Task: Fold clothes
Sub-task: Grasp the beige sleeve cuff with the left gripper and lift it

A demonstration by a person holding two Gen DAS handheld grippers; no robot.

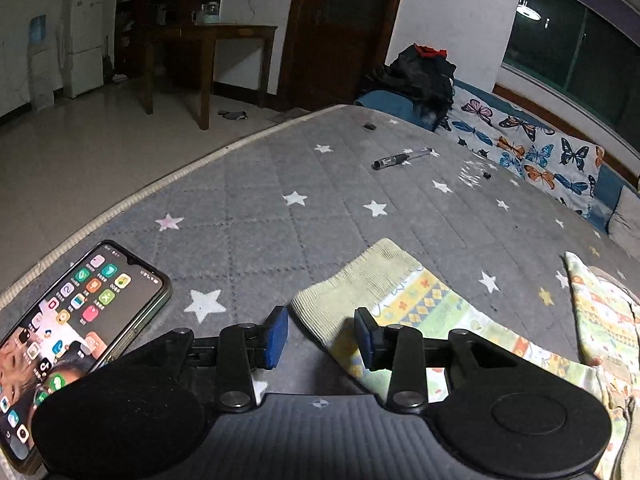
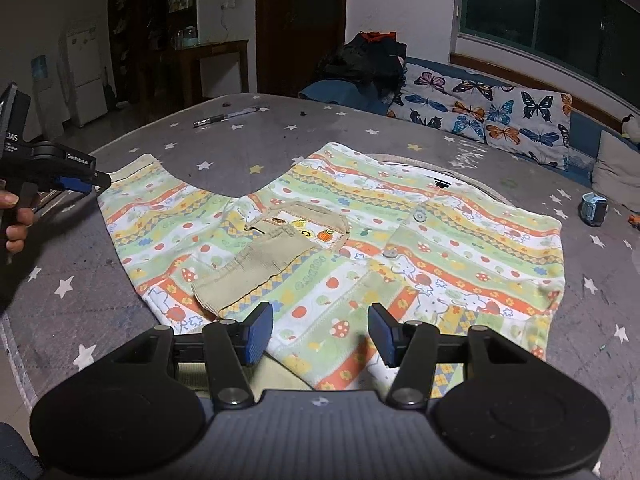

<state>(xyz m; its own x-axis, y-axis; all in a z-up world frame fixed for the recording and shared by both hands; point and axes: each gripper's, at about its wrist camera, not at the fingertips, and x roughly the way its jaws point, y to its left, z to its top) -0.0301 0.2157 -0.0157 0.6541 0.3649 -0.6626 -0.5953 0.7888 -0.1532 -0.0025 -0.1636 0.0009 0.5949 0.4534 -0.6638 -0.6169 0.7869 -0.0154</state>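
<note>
A child's striped top (image 2: 400, 248) in green, orange and yellow lies flat on the grey star bedspread (image 2: 280, 136). It has buttons and a beige ribbed patch on its front. My right gripper (image 2: 322, 334) hovers open over its near hem, with nothing pinched between the blue pads. In the left wrist view the sleeve (image 1: 404, 296) with its pale ribbed cuff reaches toward me. My left gripper (image 1: 320, 336) is open at that cuff's near corner, its right pad over the cloth. In the right wrist view the left gripper (image 2: 86, 182) shows beside the sleeve, held by a hand (image 2: 16, 220).
A lit phone (image 1: 80, 312) is mounted beside my left gripper. A pen (image 1: 400, 158) lies further up the bed. Butterfly pillows (image 2: 492, 116) and a dark clothes pile (image 2: 368, 60) line the far side. A small blue object (image 2: 594, 208) sits at right. The bed edge (image 1: 120, 204) drops to the floor.
</note>
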